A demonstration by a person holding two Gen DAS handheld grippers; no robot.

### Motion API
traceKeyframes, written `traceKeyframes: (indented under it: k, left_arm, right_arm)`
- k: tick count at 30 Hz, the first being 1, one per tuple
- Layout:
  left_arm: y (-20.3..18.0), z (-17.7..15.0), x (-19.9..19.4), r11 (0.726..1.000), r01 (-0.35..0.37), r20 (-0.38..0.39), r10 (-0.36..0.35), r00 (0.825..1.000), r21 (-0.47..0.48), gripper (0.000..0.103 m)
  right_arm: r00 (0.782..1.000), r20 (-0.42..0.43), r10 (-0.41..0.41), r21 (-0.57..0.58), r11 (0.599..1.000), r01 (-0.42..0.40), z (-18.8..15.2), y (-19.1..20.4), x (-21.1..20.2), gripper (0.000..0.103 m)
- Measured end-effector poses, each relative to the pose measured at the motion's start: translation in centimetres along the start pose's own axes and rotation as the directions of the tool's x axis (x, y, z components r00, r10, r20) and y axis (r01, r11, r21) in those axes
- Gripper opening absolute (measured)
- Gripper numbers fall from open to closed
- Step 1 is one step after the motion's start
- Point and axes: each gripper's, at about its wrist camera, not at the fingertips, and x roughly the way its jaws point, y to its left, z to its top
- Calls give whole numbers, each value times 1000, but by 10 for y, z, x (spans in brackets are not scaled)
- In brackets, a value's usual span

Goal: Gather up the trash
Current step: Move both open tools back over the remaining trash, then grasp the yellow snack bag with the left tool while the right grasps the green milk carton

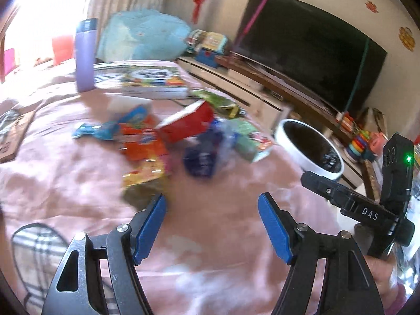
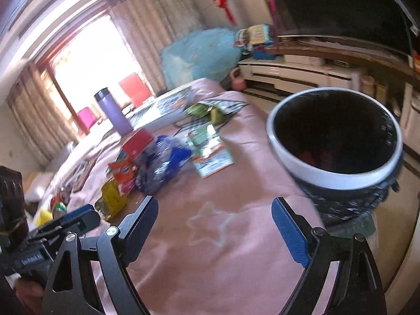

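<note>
A heap of trash lies on the pink tablecloth (image 1: 78, 183): a red carton (image 1: 187, 123), orange snack wrappers (image 1: 141, 144), a crumpled blue plastic bag (image 1: 202, 155), a green packet (image 1: 249, 141) and a yellow wrapper (image 1: 144, 176). My left gripper (image 1: 212, 204) is open and empty, hovering near the pile's front. My right gripper (image 2: 215, 207) is open and empty over the cloth, between the pile (image 2: 162, 165) and the white-rimmed bin (image 2: 336, 141). The bin (image 1: 309, 147) stands at the table's right edge, with some red bits inside.
A purple bottle (image 1: 85, 55) and a stack of books (image 1: 152, 78) stand behind the pile. Green packets (image 2: 207, 109) lie by the books. A TV (image 1: 309, 60) on a low cabinet (image 1: 236, 84) is right. The other handle (image 1: 380, 199) is close right.
</note>
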Motion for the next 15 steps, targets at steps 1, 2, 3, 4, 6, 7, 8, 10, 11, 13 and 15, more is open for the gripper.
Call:
traceKeyframes:
  k: [1,2,3,4,6,7,8,10,11,13,15]
  left_arm:
    - [2,-3,-3,1000,-9,1,9,1000,-6,72]
    - [6,-5,-7,1000,-20,3,20,1000,-15,72]
    - [10,-6,-10,999,-33,6,33,999,-30,72]
    - [14,-6,-11,998,-40,6,40,999,-38,72]
    - [18,-5,-10,997,-58,-3,58,998,-52,72]
    - [20,-4,-9,996,-70,-9,69,998,-58,72]
    - [21,-2,-7,995,-78,-21,77,997,-64,72]
    - [26,4,0,994,-70,-35,68,997,-83,72]
    - [28,7,3,994,-69,-41,65,997,-90,72]
    - [28,12,11,993,-76,-55,71,996,-89,72]
    - [26,16,19,994,-79,-60,74,995,-80,72]
  right_arm:
    - [1000,-6,2,-19,1000,-2,0,5,3,90]
    - [1000,-10,3,-34,999,-3,0,9,6,90]
    - [1000,-16,3,-53,999,-4,1,14,9,90]
    - [1000,-21,3,-65,998,-4,1,18,12,90]
    - [1000,-30,3,-91,996,-6,4,23,19,90]
    - [999,-35,0,-104,995,-4,7,23,22,90]
    - [999,-37,-2,-113,994,-2,9,24,24,90]
    - [999,-42,-17,-139,990,11,15,25,30,90]
    - [999,-44,-22,-150,989,15,18,25,33,89]
    - [998,-47,-33,-176,984,24,25,26,41,89]
    - [997,-51,-51,-203,978,40,32,26,52,89]
